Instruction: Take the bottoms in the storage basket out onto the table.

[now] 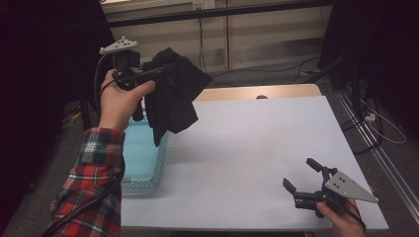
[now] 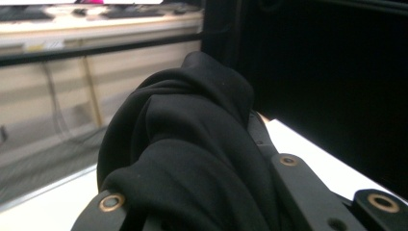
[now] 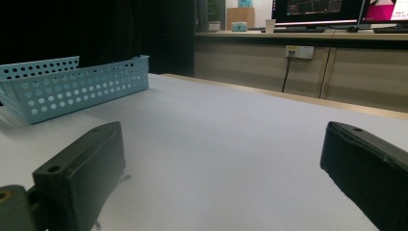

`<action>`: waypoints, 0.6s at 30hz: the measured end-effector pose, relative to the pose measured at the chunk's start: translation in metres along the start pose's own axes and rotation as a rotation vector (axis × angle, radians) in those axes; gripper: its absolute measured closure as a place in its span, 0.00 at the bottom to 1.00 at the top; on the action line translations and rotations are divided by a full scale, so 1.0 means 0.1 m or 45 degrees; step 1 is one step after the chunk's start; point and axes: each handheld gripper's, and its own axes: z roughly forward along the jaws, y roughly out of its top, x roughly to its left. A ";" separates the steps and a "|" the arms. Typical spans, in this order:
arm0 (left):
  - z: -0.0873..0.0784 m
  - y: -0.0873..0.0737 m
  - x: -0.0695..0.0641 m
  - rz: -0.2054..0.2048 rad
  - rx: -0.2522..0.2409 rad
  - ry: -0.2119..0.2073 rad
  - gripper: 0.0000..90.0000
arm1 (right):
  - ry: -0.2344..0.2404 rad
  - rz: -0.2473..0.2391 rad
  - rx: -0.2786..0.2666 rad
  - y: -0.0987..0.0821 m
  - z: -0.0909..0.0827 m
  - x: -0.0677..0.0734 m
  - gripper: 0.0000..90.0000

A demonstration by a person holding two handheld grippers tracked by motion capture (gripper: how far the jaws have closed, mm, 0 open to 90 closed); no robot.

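The left hand (image 1: 120, 98) is holding its left gripper (image 1: 148, 74) high above the blue basket (image 1: 143, 168), forearm in a red plaid sleeve (image 1: 94, 182) angling up from the bottom edge, wrist cocked so the gripper is pointing across toward the right. Its jaws are pinching a bunched black cloth (image 1: 173, 94), which is hanging in loose folds from the grip, its lower end dangling over the basket's near right corner and clear of the white worktop (image 1: 257, 148). In the left gripper view the black cloth (image 2: 192, 154) is bulging thickly between the two jaws, covering most of them. Over at the near right corner of the worktop, the right hand (image 1: 341, 219) is resting low, holding the right gripper (image 1: 302, 174) level just above the surface and pointing left. Its jaws are standing wide apart with nothing between them, and the right gripper view is looking out across bare worktop toward the basket (image 3: 77, 86) at the far left.
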 end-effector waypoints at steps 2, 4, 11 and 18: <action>0.03 0.05 -0.13 0.029 -0.026 -0.044 0.89 | 0.002 0.000 0.001 0.00 0.00 0.00 0.01; 0.06 0.08 -0.25 0.043 -0.043 -0.091 0.89 | 0.001 0.000 0.000 0.00 0.00 0.00 0.01; 0.22 -0.05 -0.53 0.085 -0.022 -0.195 0.89 | -0.003 -0.001 0.001 0.00 -0.01 0.00 0.01; 0.41 -0.35 -0.69 0.133 0.067 -0.262 0.89 | -0.003 -0.006 0.004 0.00 0.00 0.00 0.01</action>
